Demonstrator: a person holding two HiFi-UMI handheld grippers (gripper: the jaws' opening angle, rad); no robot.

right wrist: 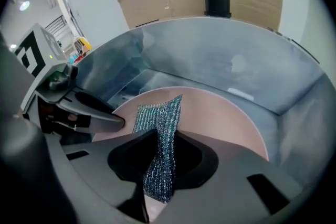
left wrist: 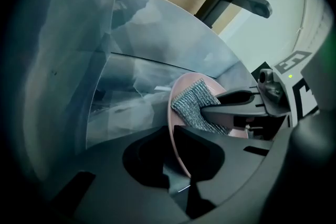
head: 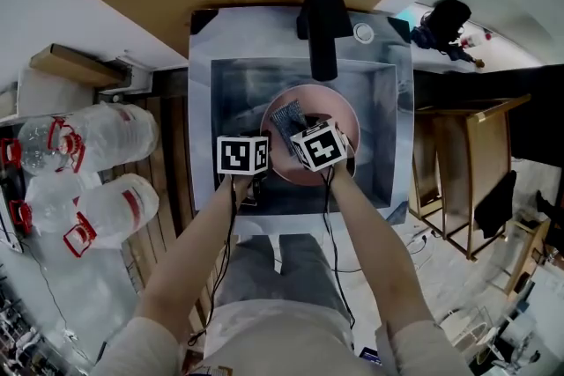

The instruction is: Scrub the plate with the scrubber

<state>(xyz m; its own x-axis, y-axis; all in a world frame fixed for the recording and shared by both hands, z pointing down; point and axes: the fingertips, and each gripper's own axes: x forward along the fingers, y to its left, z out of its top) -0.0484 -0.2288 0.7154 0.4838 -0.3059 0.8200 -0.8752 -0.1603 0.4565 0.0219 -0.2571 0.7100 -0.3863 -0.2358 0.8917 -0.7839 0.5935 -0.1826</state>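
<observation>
With left gripper [left wrist: 176, 162] clamped on the plate [head: 339, 114] rim at nine o'clock, inside the sink [head: 381, 101], press the scrubber [right wrist: 157, 118], pinched in right gripper [right wrist: 160, 165], flat; rub small circles toward three o'clock.

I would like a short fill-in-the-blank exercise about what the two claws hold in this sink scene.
1. The right claw is shut on the grey mesh ____.
2. The left claw grips the rim of the pink ____.
3. Both things are inside the metal ____.
4. The faucet above is ____ in colour.
Missing words: scrubber; plate; sink; black.
</observation>
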